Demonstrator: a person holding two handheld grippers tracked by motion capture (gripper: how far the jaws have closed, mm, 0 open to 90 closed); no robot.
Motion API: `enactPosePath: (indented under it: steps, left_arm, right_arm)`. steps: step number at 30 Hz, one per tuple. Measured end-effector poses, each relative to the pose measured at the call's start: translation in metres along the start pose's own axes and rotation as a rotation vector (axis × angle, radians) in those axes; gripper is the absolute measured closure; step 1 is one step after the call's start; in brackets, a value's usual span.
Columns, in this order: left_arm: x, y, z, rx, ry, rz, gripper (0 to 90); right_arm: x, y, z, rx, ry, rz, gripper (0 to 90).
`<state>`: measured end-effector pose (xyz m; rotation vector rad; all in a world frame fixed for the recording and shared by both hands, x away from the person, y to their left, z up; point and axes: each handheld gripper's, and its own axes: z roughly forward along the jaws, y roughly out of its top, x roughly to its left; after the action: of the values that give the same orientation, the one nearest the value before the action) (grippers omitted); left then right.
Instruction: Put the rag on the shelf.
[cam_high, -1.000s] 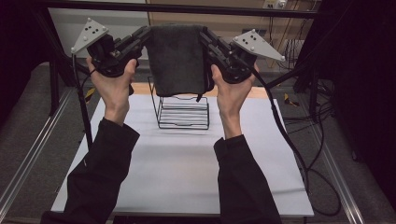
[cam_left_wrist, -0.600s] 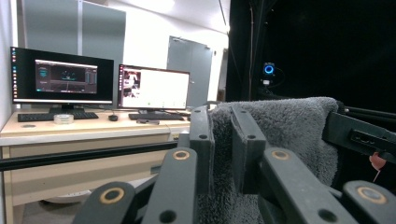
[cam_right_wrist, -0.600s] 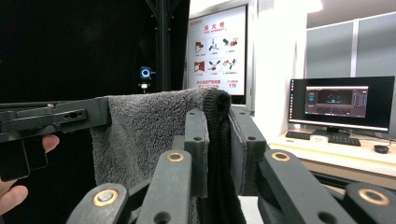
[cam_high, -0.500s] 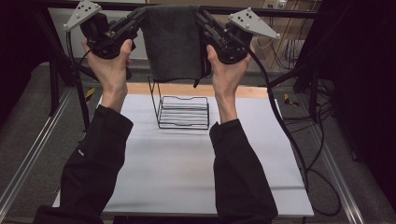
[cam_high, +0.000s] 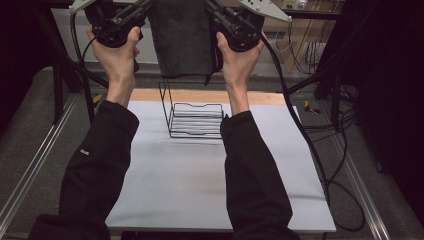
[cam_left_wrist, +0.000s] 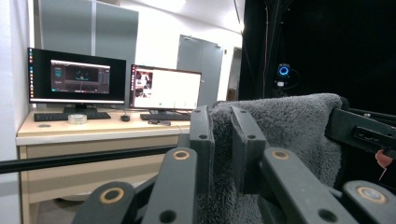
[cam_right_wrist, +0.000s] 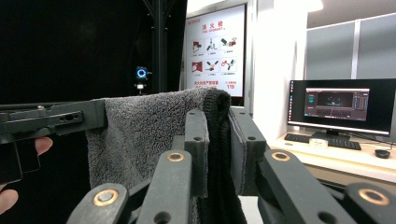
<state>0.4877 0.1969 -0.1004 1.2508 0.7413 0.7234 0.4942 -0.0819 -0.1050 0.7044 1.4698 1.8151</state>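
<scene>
1. Left gripper: jaws drawn narrow, pinching one top corner of the grey towel; cloth fills the gap between the pads and runs away from the jaws toward the other gripper.
2. Right gripper: jaws likewise narrow, clamped on the opposite top corner of the towel, where a folded edge sits between the pads.
3. Between the two sets of jaws the towel is stretched flat and hangs straight down from them, its lower edge free, above the table.
4. Below the jaws and the towel's hem, a black wire rack stands on the white table, apart from the cloth.
5. Beyond the left jaws: a desk with two monitors. Beyond the right jaws: a wall poster and a further monitor.
</scene>
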Motion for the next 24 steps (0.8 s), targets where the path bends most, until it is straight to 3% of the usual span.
enactPosePath:
  steps: [8, 14, 17, 24]
  left_arm:
    - [0.012, -0.011, 0.014, 0.034, 0.011, -0.009, 80.0]
    - [0.017, -0.023, 0.02, 0.068, 0.016, 0.015, 80.0]
    - [0.019, -0.031, 0.022, 0.078, 0.012, 0.003, 80.0]
    - [0.018, -0.04, 0.024, 0.118, 0.006, 0.045, 80.1]
  right_arm:
    - [-0.011, -0.008, 0.014, 0.039, -0.011, -0.011, 79.3]
    - [-0.015, -0.02, 0.017, 0.075, -0.018, -0.025, 79.4]
    - [-0.018, -0.027, 0.017, 0.091, -0.021, -0.007, 79.4]
    - [-0.021, -0.039, 0.014, 0.116, -0.028, -0.005, 79.4]
